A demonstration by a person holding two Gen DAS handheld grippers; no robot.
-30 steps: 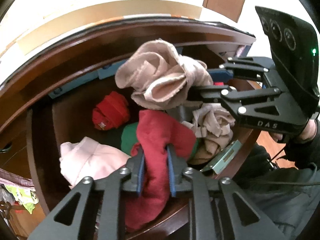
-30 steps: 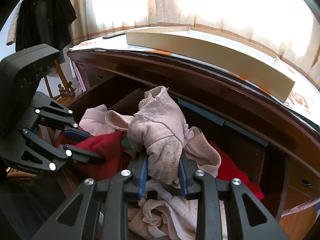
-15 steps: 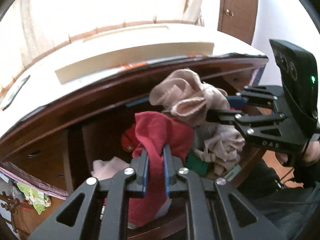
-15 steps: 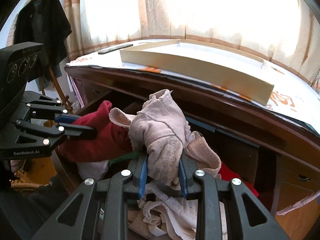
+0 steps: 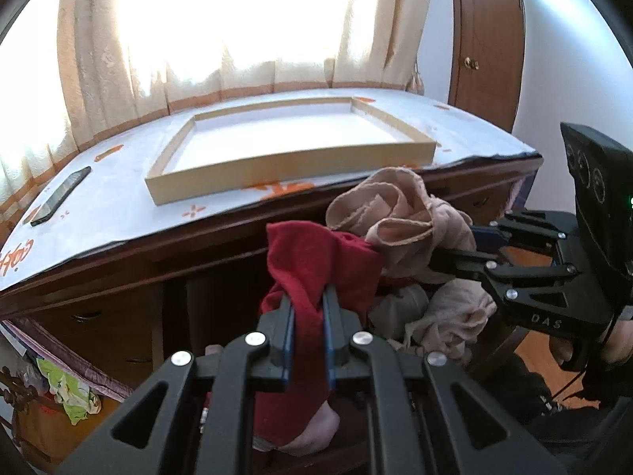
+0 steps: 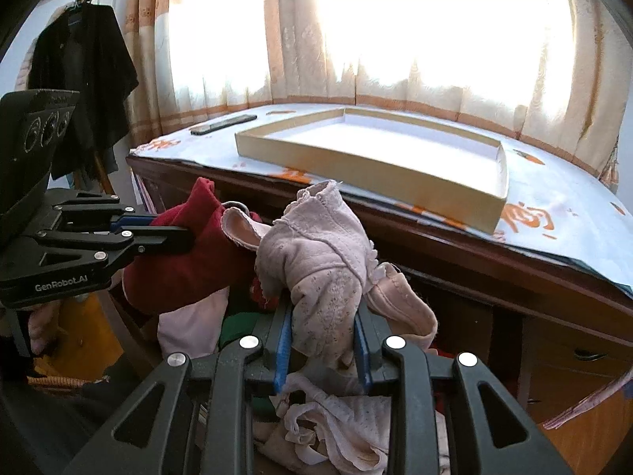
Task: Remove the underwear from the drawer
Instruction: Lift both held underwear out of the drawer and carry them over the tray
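Note:
My left gripper (image 5: 308, 304) is shut on a dark red piece of underwear (image 5: 316, 261), which hangs from the jaws in front of the wooden desk (image 5: 158, 253). In the right wrist view the same left gripper (image 6: 182, 233) holds the red underwear (image 6: 186, 265) at the left. My right gripper (image 6: 322, 316) is shut on a pale pink lacy piece of underwear (image 6: 316, 261). The left wrist view shows this right gripper (image 5: 455, 253) with the pink underwear (image 5: 395, 213) beside the red one. More pale garments (image 6: 336, 427) lie heaped below; the drawer itself is mostly hidden.
A shallow cardboard tray (image 5: 277, 166) sits on the desk's white patterned cover, with a dark phone (image 5: 59, 196) to its left. Curtains hang behind. A black coat (image 6: 79, 79) hangs at the left and a wooden cabinet door (image 5: 486, 39) stands at the right. A gloved hand (image 5: 617, 340) holds the right gripper.
Both grippers have risen with their garments, lifting them up from the drawer. The views have tipped upward, so the desk top and tray now show.

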